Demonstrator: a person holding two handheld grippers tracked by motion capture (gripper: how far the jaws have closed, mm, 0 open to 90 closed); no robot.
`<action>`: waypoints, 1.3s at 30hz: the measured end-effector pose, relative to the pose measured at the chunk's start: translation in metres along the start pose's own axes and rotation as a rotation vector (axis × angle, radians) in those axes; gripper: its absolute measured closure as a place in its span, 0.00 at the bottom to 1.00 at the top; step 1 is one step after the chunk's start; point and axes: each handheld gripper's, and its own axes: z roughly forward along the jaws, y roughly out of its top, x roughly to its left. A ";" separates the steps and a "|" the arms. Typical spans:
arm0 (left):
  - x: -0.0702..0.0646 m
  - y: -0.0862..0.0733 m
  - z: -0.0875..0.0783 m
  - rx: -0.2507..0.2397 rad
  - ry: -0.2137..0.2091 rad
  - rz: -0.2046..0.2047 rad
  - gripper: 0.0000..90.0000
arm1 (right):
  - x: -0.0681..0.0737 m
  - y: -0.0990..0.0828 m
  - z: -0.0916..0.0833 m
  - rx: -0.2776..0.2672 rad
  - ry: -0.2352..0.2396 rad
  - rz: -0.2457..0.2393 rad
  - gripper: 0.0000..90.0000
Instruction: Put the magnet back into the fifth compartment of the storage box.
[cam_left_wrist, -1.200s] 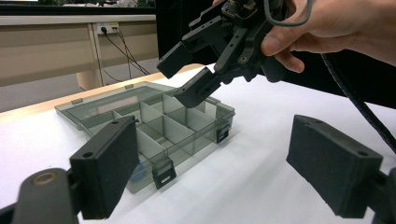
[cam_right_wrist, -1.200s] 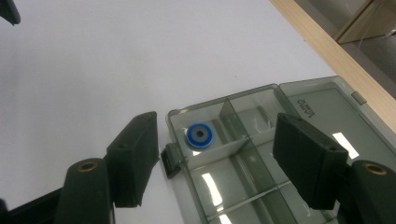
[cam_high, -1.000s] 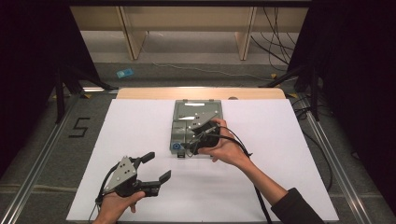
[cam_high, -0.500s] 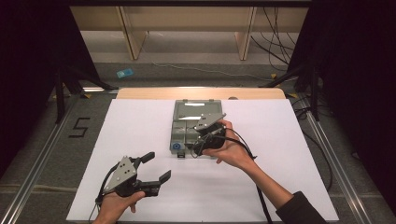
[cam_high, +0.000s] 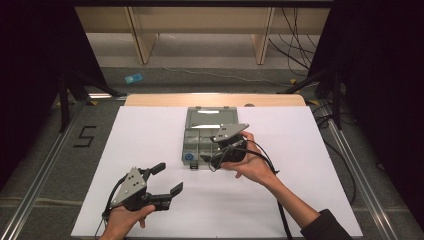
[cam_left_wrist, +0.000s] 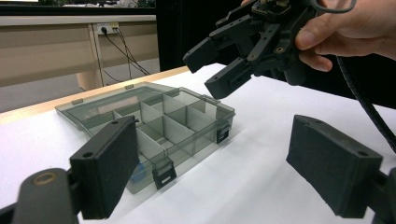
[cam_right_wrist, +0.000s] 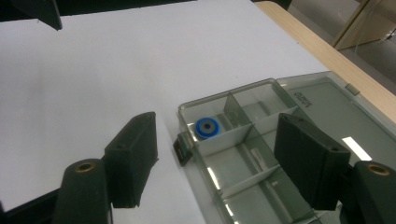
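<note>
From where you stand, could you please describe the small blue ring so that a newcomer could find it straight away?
On the white table sheet lies an open grey compartment box. The blue ring sits in the corner compartment beside a black latch, near the right gripper. It is the box's one coloured item.

Compartment box (cam_high: 206, 135) on table (cam_high: 310, 165), ring (cam_right_wrist: 207, 127) in its corner compartment

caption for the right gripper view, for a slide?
Open right gripper poised over an open compartment box, a blue ring in its corner cell.
</note>
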 end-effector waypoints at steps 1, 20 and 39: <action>0.000 0.000 0.000 0.000 0.000 0.002 0.18 | 0.000 -0.001 0.000 -0.001 0.001 0.003 0.34; 0.000 0.000 0.000 0.000 -0.001 0.002 0.18 | 0.000 -0.018 -0.027 -0.100 -0.016 0.119 0.24; 0.000 0.000 0.000 -0.001 -0.002 0.005 0.18 | 0.008 -0.039 -0.051 -0.196 -0.064 0.167 0.24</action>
